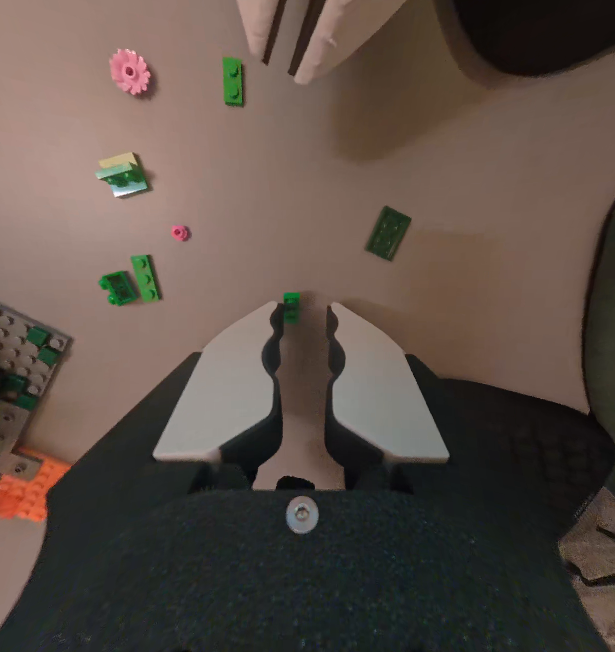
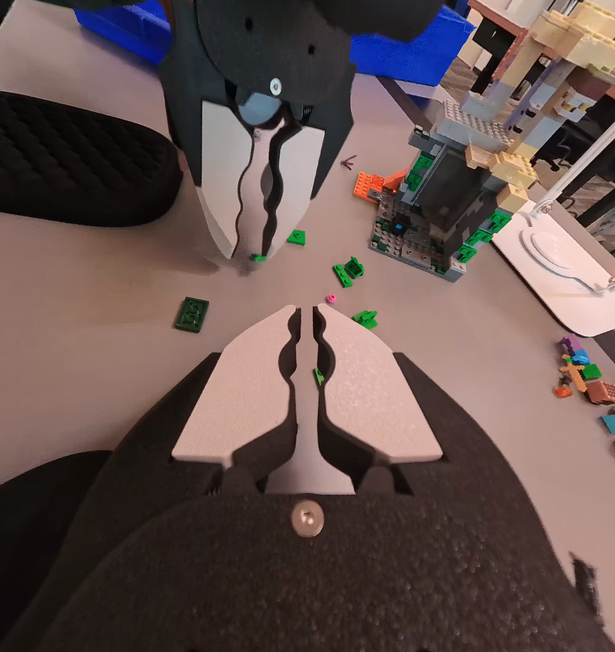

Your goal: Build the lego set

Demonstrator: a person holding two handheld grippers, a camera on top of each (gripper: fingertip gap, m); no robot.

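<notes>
Left gripper [image 1: 303, 307]: jaws apart, tips down at the table [image 1: 299, 176]. A small green plate [image 1: 291, 307] lies flat between the tips, close to one finger; the other finger stands clear of it. The right wrist view shows the same: left gripper [image 2: 251, 254] tips at table level with the green plate [image 2: 258, 258] between them. Cannot tell whether either finger touches it.

Right gripper [image 2: 306, 310]: jaws nearly together, a narrow slit left, nothing between the tips. A green piece [image 2: 319, 376] shows through the gap farther back; whether it lies on the table beneath or sits against the pad cannot be told.

Loose parts on the table around the left gripper: dark green plate [image 1: 387, 233], three-stud plate [image 1: 145, 278] just beside a green clip brick [image 1: 118, 288], pink stud [image 1: 180, 233], green bracket piece [image 1: 123, 175], two-stud plate [image 1: 233, 81], pink flower [image 1: 129, 71].

Lego build [image 2: 447, 197], grey with green patches and an orange plate at its base, stands well to one side of the loose parts. A heap of mixed coloured bricks [image 2: 595, 384] lies near the table edge. White lamp base [image 2: 560, 261] beside the build.
</notes>
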